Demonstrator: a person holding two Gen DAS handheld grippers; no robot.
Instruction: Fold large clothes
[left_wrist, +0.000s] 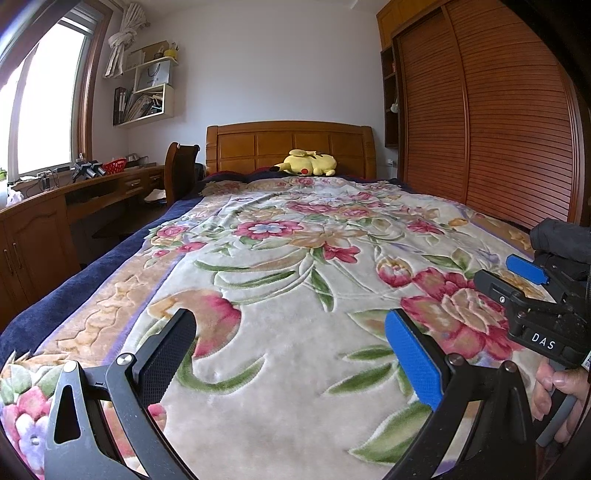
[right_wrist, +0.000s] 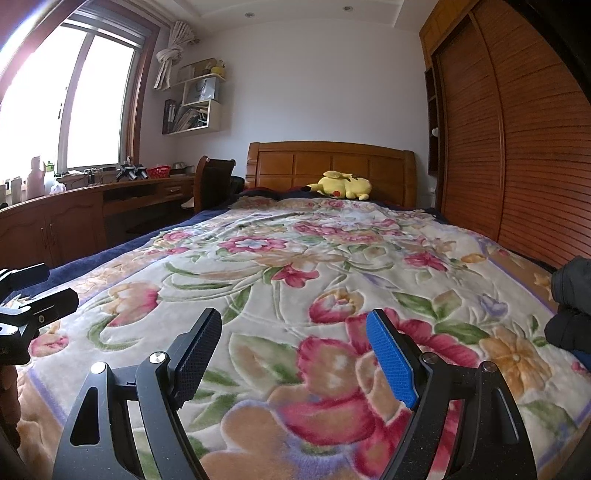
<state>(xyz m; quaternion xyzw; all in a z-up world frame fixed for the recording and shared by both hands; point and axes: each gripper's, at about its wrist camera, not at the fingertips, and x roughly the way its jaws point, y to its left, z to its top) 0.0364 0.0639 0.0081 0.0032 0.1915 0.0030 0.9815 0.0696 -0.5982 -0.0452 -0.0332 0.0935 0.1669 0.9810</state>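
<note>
Probably the main risk is with the dark garment (right_wrist: 572, 306) — it lies bunched at the right edge of the bed (right_wrist: 280, 258), well apart from both grippers, and only part of it shows. If one gripper pinches a thick bunched layer, the piece may come up twisted instead of flat; the plush floral blanket (left_wrist: 280, 266) could also be caught together with it, because its pile is deep and soft. Both tools hover low over the blanket, side by side, pointing slightly downward toward the headboard (left_wrist: 291, 147). The left gripper (left_wrist: 291, 354) is spread wide with nothing between its pads, and the right gripper (right_wrist: 295, 354) is released as well — empty, with the garment to its right.
</note>
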